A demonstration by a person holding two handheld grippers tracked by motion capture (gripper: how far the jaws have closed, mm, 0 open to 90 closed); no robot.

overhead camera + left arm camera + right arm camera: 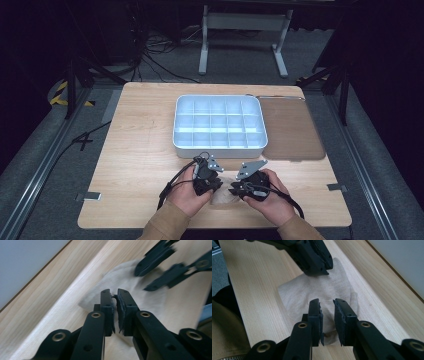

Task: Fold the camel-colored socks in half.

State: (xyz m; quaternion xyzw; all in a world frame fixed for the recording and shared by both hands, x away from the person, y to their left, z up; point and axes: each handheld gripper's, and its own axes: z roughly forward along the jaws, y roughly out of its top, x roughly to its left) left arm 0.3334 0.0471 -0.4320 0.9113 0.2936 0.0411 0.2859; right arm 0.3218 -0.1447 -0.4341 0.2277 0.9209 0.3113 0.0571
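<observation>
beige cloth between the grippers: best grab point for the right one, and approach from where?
Probably the near edge of the beige cloth, just ahead of the right gripper, whose jaws stand apart over it. Come down from above and pinch a raised fold; it lies flat on the table, so a side approach finds no lip.

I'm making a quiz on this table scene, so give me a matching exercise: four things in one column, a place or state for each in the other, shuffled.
Things:
1. left gripper
2. right gripper
3. beige cloth
4. white tray

Places or states:
a. lying on the wood between both grippers
b. empty, many compartments, behind the hands
c. jaws nearly shut
d. jaws apart over the cloth

Pairs: 1-c, 2-d, 3-a, 4-b
</observation>
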